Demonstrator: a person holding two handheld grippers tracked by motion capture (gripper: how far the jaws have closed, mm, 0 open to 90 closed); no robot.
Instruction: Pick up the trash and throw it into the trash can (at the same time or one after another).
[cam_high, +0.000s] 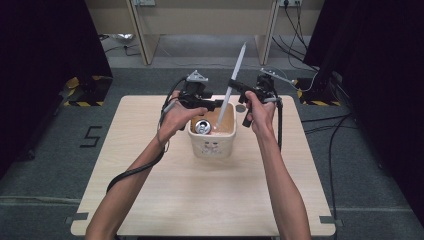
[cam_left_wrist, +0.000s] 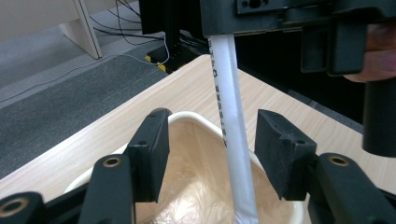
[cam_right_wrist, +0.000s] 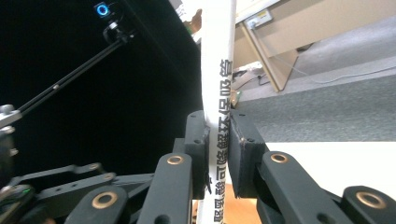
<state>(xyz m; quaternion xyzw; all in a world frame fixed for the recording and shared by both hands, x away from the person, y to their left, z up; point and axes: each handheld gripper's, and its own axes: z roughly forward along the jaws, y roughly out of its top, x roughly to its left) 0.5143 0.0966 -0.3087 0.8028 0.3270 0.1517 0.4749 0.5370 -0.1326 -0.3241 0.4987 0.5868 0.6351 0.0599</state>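
A pale wooden counter (cam_high: 165, 200) stands on grey carpet between dark curtains. The right hand-held gripper (cam_high: 234, 85) clamps a wrapped straw (cam_high: 235, 75) over the bin (cam_high: 212, 142); the left hand-held gripper (cam_high: 216, 104) is released beside it.

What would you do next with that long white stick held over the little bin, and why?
Probably open the right gripper and let the wrapped straw drop. Its jaws are shut on the straw, whose lower end already dips into the lined bin beside the can. The left gripper stands open with its pads clear of the straw, so only the right one holds it.
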